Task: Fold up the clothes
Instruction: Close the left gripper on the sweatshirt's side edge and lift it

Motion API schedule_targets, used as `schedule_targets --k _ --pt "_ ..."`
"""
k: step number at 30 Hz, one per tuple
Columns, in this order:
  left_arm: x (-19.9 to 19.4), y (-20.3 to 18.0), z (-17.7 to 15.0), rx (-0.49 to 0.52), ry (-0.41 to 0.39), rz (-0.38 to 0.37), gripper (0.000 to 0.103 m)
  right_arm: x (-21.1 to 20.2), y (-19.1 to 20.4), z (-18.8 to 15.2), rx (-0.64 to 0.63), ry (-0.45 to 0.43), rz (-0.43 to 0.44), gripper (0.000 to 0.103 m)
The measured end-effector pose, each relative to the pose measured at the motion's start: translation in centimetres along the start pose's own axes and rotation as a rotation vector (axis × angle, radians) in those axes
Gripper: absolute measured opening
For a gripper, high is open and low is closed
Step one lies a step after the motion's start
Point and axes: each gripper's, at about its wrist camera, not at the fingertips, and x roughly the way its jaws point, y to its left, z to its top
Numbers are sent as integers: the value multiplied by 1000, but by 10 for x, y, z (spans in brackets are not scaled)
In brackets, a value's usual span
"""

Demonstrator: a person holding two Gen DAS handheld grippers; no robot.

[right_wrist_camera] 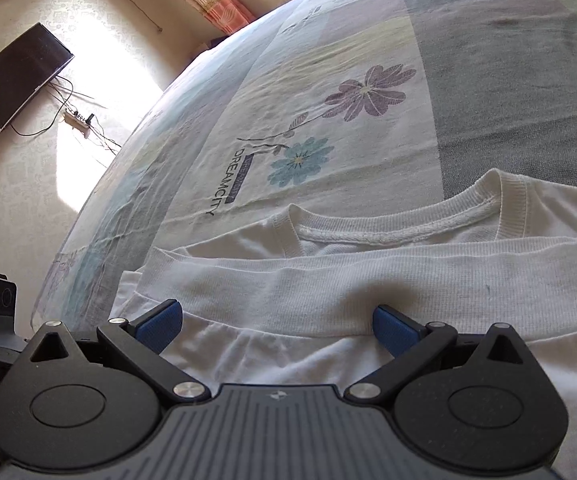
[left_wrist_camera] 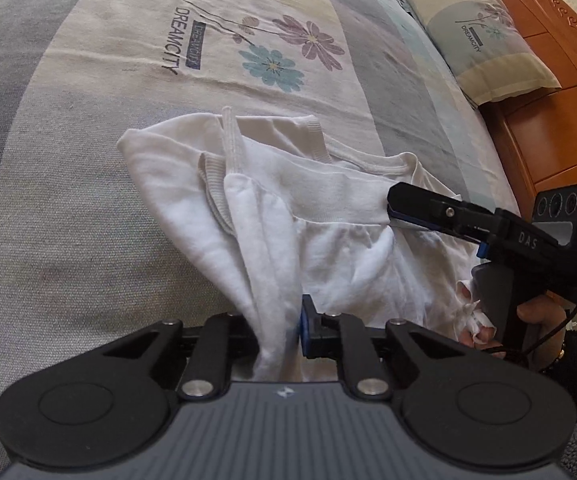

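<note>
Both wrist views look steeply down, close over the white shirt (left_wrist_camera: 328, 208) on the bedspread (left_wrist_camera: 88, 160).

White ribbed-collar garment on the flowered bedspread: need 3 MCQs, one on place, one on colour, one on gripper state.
1. Where does the white ribbed-collar garment lie?
A. on the patchwork flowered bedspread
B. on the orange wooden bed frame
C. on the floor

2. What colour are the two flowers printed on the bedspread beside the word DREAMCITY?
A. red and yellow
B. purple and blue
C. both green

3. How do the two grippers stand?
A. both wide open
B. left gripper shut on a fold of the garment, right gripper open over it
C. both off the cloth

Key:
1 A, the garment is spread on the bedspread in both views.
2 B, one purple bloom sits above one blue.
3 B, cloth is bunched between the left pads; the right's blue pads stand apart.
</note>
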Motion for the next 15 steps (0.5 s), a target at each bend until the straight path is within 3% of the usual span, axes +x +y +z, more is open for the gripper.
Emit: schedule_targets --k 5,12,15 --pt "2 11 3 -10 21 -63 13 -24 12 -4 46 9 -32 103" --pt "4 13 11 -11 63 -111 13 -33 21 -61 202 183 -98 103" --pt "3 6 15 1 79 -102 13 -41 25 -66 216 167 -110 103"
